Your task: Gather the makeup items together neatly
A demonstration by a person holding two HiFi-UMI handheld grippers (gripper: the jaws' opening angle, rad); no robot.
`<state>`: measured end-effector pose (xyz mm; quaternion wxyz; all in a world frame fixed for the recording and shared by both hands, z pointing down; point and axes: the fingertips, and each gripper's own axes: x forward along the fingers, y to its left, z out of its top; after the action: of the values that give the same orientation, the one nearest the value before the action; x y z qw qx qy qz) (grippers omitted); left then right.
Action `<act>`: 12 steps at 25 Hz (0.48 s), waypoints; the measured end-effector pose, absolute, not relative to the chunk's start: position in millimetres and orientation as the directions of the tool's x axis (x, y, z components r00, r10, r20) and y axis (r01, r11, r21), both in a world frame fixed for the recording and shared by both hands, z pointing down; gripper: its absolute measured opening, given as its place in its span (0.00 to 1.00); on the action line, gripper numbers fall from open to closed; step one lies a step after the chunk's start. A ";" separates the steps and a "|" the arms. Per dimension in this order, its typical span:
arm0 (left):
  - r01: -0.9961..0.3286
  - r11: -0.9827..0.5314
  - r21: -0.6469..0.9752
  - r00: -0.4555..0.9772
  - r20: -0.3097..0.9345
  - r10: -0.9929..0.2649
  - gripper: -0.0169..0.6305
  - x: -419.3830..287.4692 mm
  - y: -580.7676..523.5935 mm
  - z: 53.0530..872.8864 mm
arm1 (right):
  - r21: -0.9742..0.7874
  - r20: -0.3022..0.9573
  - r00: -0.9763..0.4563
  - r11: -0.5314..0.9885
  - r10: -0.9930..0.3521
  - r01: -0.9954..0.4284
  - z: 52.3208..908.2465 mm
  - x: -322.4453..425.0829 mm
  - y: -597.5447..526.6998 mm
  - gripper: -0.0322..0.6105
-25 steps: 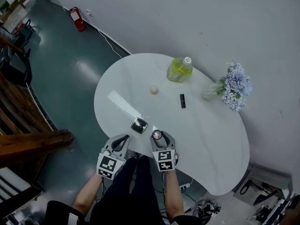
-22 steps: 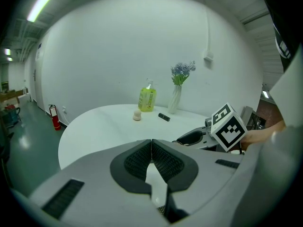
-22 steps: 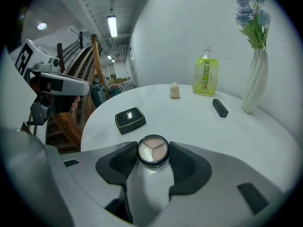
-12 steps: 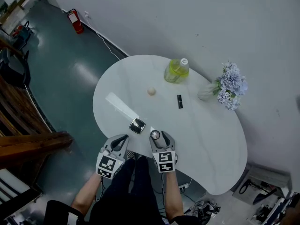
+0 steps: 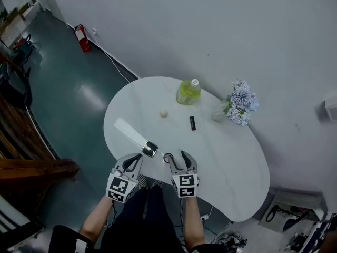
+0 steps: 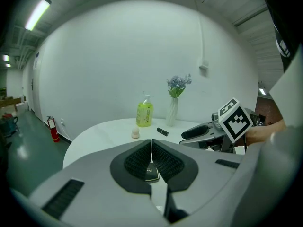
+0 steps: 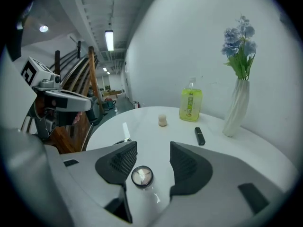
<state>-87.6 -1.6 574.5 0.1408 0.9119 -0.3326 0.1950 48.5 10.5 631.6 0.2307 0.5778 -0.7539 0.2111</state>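
On the white table (image 5: 231,162) lie a square mirrored compact (image 5: 149,149), a small round compact (image 5: 168,157), a black lipstick (image 5: 192,123) and a beige sponge (image 5: 164,113). My left gripper (image 5: 136,158) hovers at the near edge just behind the square compact (image 6: 151,171), with its jaws shut and nothing between them (image 6: 151,142). My right gripper (image 5: 176,157) is open above the round compact (image 7: 141,176), which lies on the table below the gap, close to the left jaw (image 7: 152,148). The pads do not press on it. Lipstick (image 7: 200,136) and sponge (image 7: 162,120) lie further off.
A yellow-green pump bottle (image 5: 188,91) and a white vase of pale blue flowers (image 5: 235,101) stand at the table's far side by the wall. Beyond the left edge is green floor, with a red fire extinguisher (image 5: 80,38) at the wall.
Both grippers have lifted a little at the near edge of the table. The round compact now shows nearer the right gripper's left jaw. No item on the table has moved.
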 end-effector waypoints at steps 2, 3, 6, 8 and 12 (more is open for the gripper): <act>-0.660 -0.743 0.116 0.706 0.435 -0.559 0.06 -86.6 -3.3 562.2 | -0.043 0.567 -0.213 0.229 -0.796 -0.972 614.1 53.6 8.5 0.41; -0.658 -0.744 0.110 0.708 0.427 -0.563 0.06 -85.8 -3.9 555.9 | -0.038 0.554 -0.205 0.222 -0.807 -0.974 605.1 56.8 8.0 0.41; -0.659 -0.746 0.097 0.711 0.404 -0.575 0.06 -84.7 -6.0 538.2 | -0.036 0.505 -0.191 0.200 -0.842 -0.979 575.6 63.7 7.6 0.41; -0.661 -0.745 0.089 0.712 0.387 -0.586 0.06 -84.8 -8.3 525.5 | -0.034 0.474 -0.184 0.191 -0.861 -0.981 555.3 65.3 6.9 0.39; -0.661 -0.747 0.071 0.718 0.349 -0.602 0.06 -82.7 -11.0 499.1 | -0.032 0.420 -0.186 0.190 -0.888 -0.981 523.7 65.4 7.5 0.35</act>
<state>-82.7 -11.0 499.1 0.0956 0.9219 -0.3424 0.1540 65.4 7.5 523.7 0.1560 0.6186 -0.7555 0.1492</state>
